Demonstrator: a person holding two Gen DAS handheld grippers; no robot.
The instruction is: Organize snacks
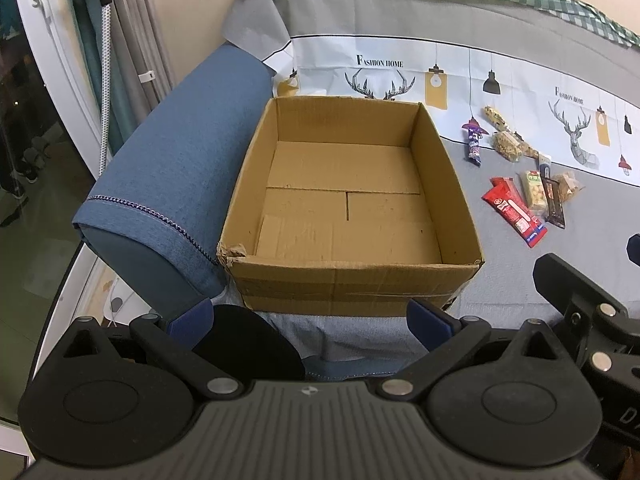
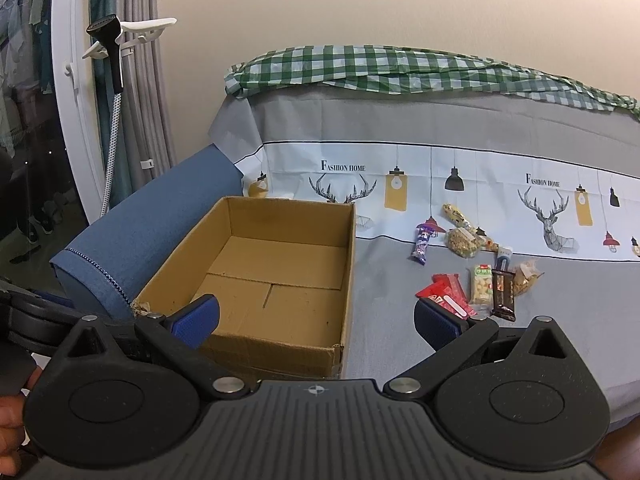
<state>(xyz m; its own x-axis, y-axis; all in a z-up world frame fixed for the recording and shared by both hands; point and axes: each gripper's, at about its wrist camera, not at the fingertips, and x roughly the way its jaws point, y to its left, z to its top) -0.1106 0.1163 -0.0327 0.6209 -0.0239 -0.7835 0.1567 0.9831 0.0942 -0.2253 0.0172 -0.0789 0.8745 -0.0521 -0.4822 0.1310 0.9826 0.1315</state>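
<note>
Box (image 1: 352, 276): bare cardboard inside
Snacks (image 2: 472, 272): on cover beside box
Left gripper (image 1: 310, 322): jaws apart
Right gripper (image 2: 318, 320): jaws apart

Open cardboard box (image 1: 352, 200), upright and empty, flaps folded flat inside, near-left corner torn. To its right, well apart, loose snacks lie flat on the grey cover: purple wrapper (image 1: 474, 142), two clear nut packs (image 1: 507, 145), red packets (image 1: 514, 210), yellow-green cracker pack (image 1: 535, 192), dark brown bar (image 1: 555, 202), and a small clear bag (image 1: 570, 186) just beside it.
</note>
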